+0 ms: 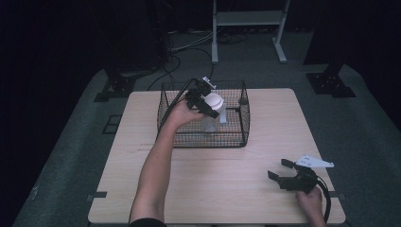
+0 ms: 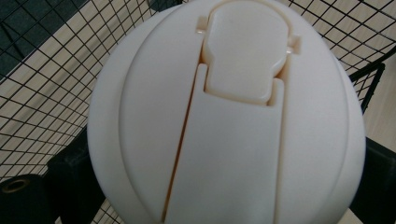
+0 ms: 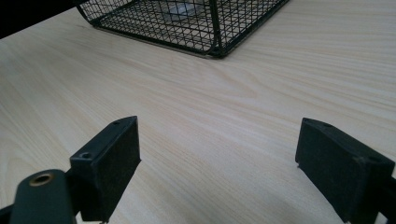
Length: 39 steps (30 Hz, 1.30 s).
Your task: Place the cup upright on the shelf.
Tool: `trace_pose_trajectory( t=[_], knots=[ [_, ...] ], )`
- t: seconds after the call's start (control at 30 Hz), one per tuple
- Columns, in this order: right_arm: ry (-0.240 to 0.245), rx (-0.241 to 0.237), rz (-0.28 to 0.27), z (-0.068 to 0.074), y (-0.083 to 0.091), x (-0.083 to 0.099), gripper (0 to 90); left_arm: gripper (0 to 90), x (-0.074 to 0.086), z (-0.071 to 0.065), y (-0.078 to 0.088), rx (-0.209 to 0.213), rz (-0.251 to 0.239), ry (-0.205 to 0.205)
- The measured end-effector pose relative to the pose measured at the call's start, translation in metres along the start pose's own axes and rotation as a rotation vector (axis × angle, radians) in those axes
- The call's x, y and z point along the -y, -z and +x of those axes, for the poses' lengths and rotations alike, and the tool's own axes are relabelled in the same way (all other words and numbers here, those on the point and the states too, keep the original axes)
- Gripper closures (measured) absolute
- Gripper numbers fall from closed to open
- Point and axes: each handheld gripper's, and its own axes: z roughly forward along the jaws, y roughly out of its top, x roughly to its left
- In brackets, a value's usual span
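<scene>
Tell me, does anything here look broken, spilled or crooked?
Nothing stands out. The white plastic bottle with a flip-top lid stands upright in the black wire basket, the left gripper at its lid. The right gripper rests open on the pale wooden table.

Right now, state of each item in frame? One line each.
left tool: at the bottle's lid inside the basket, jaws either side of it; firm clamp can't be confirmed.
white-lidded bottle: upright in the basket, flip cap closed.
wire basket: upright on the table, open top.
right tool: open, holding nothing, low over the near right of the table.
table: bare light wood around the basket.
</scene>
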Motion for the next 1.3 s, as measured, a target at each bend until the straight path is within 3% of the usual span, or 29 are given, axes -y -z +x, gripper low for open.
trace_pose_trajectory(
  t=[0.73,1.3],
  knots=[
    [0.007,0.005,0.006,0.001,-0.001,0.000,12.9,2.2,0.000,-0.001,0.003,-0.025,-0.017,-0.005],
    [0.011,0.007,0.007,0.001,-0.001,0.000,12.9,2.1,-0.005,-0.005,0.029,-0.022,-0.094,-0.018]
  ],
)
